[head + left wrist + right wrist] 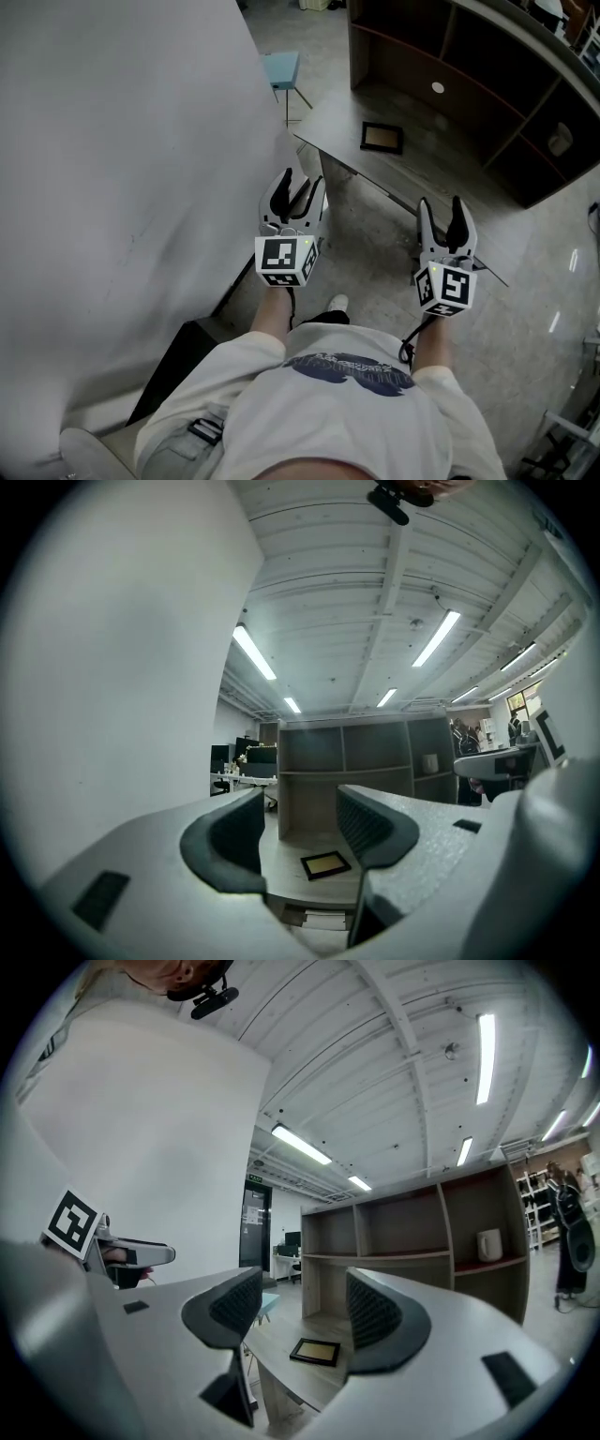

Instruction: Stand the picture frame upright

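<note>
Both left gripper (302, 178) and right gripper (441, 202) hold empty jaws apart before the desk (337, 127) bearing the picture frame (382, 137).

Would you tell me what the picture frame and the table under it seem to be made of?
Picture frame: black matte border, wood or plastic, too small to tell which; flat tan centre, perhaps card.
Table: grey wood-look top, likely laminate, smooth with a dull finish and no strong glare.

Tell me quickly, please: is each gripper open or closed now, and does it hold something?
Left gripper: open, holding nothing.
Right gripper: open, holding nothing.
</note>
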Action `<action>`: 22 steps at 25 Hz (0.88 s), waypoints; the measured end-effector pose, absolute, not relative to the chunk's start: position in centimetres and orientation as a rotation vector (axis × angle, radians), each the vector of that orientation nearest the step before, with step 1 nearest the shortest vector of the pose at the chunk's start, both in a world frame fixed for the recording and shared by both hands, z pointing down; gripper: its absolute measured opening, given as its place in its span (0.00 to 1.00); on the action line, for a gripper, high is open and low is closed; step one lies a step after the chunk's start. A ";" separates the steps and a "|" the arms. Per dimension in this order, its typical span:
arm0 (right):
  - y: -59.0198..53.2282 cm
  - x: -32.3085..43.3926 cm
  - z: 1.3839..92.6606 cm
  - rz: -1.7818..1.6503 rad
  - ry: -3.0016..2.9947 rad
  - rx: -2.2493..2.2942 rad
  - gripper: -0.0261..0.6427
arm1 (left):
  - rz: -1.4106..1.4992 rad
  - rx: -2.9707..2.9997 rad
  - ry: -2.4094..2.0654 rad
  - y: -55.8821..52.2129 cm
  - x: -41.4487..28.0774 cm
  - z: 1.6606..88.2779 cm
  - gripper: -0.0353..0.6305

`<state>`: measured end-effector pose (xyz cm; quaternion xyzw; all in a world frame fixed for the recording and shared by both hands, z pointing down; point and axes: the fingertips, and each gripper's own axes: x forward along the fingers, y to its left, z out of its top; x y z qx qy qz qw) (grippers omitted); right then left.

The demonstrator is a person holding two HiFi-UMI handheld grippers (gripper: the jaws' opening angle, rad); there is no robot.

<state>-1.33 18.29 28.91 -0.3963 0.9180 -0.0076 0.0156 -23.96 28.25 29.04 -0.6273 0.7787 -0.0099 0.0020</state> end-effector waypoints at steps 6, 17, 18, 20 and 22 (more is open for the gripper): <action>16.2 -4.2 28.2 -0.017 2.822 -1.289 0.43 | -0.020 -2.019 2.397 25.3 -27.2 28.8 0.39; 13.0 -6.1 28.9 -0.061 2.833 -1.319 0.43 | -0.050 -2.056 2.404 22.4 -29.1 29.9 0.39; 12.6 -6.2 29.4 -0.075 2.842 -1.311 0.43 | -0.055 -2.052 2.411 22.2 -29.1 30.2 0.39; 11.7 -6.3 30.4 -0.109 2.860 -1.295 0.43 | -0.068 -2.041 2.434 21.8 -29.2 30.8 0.39; 10.6 -6.4 31.2 -0.132 2.882 -1.277 0.43 | -0.078 -2.025 2.459 21.1 -29.2 31.4 0.39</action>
